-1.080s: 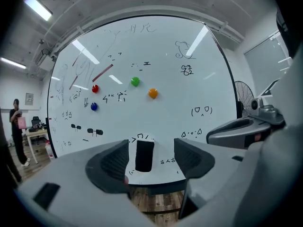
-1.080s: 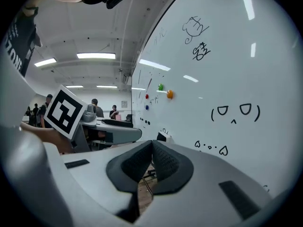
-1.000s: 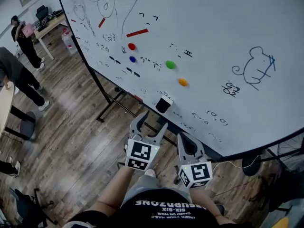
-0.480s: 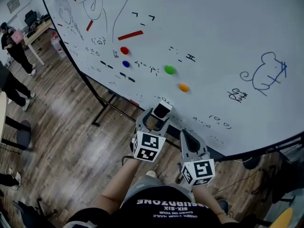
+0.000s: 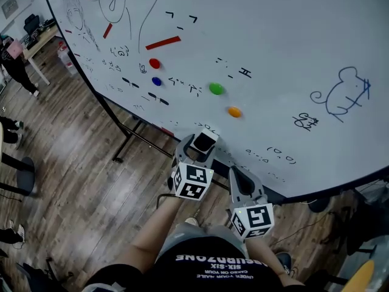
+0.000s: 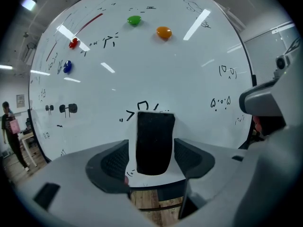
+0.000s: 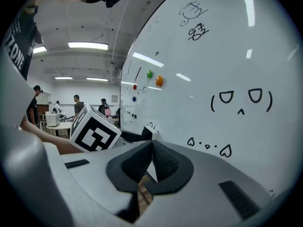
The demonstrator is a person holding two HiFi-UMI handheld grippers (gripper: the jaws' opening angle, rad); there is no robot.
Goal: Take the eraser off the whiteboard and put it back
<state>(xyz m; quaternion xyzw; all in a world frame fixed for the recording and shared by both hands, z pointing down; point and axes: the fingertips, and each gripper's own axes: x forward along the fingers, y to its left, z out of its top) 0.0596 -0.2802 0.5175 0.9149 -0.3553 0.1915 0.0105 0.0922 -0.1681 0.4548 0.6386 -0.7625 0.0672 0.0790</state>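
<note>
Straddling the eraser – L hand-held gripper was up at the whiteboard, R one parked shut.

L jaws stood apart w/ the black eraser upright between them, stuck flat on the board's lower part, just above the bottom edge. A sliver of white showed betw. the eraser and the L-side pad; the R-side pad was right up against it, contact couldn't be told. No squeeze on it. R hand-held gripper hung lower and to the right, close to the board w/o touching, jaws pressed together, nothing betw. them. Above the eraser on the board: orange magnet, green magnet, blue magnet and red magnet. Mouse sketch sat well off to the right. Wood floor below.
</note>
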